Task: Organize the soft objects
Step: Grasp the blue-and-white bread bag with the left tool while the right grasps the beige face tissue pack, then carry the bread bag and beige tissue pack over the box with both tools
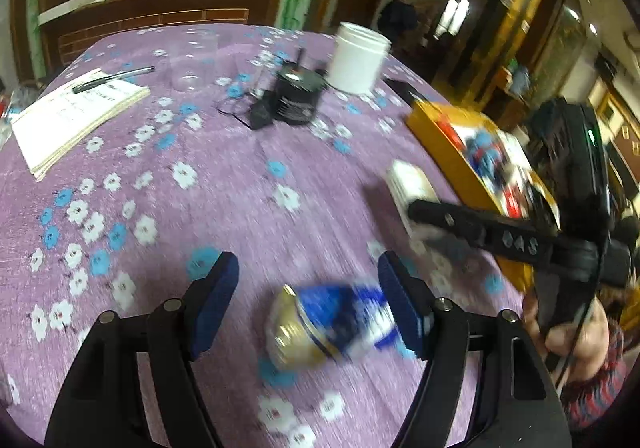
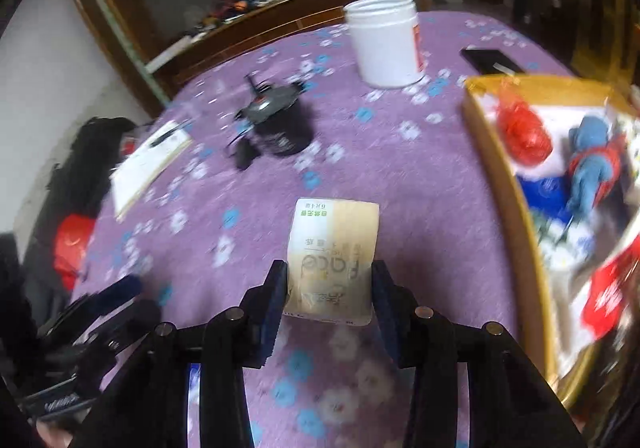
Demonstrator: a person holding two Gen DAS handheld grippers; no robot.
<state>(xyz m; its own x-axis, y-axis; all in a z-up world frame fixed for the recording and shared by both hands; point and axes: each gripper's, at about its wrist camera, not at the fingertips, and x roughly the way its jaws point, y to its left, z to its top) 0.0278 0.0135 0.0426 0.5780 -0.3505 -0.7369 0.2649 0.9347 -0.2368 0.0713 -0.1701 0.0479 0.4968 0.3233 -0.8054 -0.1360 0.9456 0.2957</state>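
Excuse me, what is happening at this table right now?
A person is sorting soft things with two hand-held grippers. The right gripper has its jaws around a tissue pack on the purple cloth, beside the yellow box that already holds soft toys. The left gripper is open over a blue and gold packet.
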